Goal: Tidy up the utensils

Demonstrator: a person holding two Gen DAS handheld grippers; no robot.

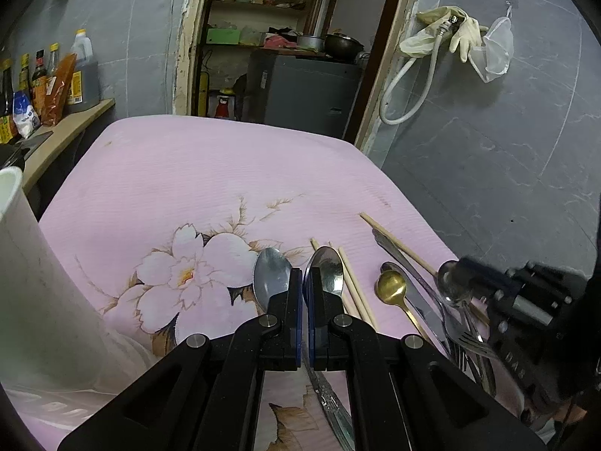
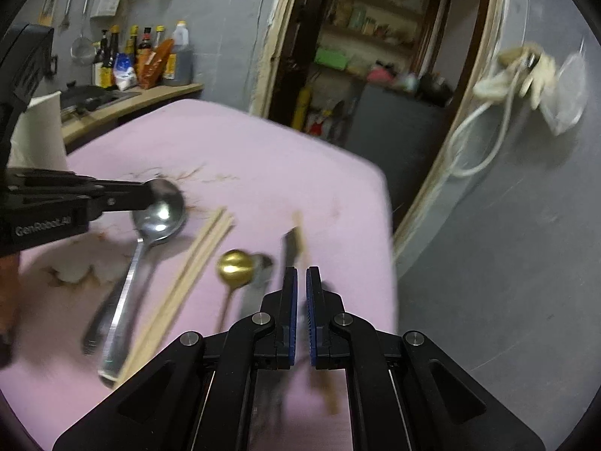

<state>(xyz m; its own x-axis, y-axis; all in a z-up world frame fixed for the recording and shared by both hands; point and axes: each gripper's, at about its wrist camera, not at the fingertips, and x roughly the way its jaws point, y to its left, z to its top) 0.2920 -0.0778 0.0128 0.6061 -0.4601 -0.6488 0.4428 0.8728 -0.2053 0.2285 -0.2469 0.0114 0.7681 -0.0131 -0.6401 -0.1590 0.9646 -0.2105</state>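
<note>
Utensils lie on a pink flowered cloth (image 1: 188, 173). In the left wrist view my left gripper (image 1: 302, 276) is shut and empty, hovering between two steel spoons (image 1: 271, 274) (image 1: 328, 268). To the right lie chopsticks (image 1: 355, 285), a gold spoon (image 1: 392, 287), a knife (image 1: 398, 259) and forks (image 1: 469, 338). My right gripper (image 1: 499, 297) shows there at the right over the pile. In the blurred right wrist view my right gripper (image 2: 301, 282) is shut and empty above the knife (image 2: 289, 244), near the gold spoon (image 2: 234, 265), chopsticks (image 2: 195, 259) and a steel spoon (image 2: 159, 212).
A tall white container (image 1: 41, 293) stands at the cloth's left edge. A counter with sauce bottles (image 1: 49, 75) runs behind it. A doorway with shelves (image 1: 285, 37) is at the back. A grey tiled wall with a hose and gloves (image 1: 450, 34) is on the right.
</note>
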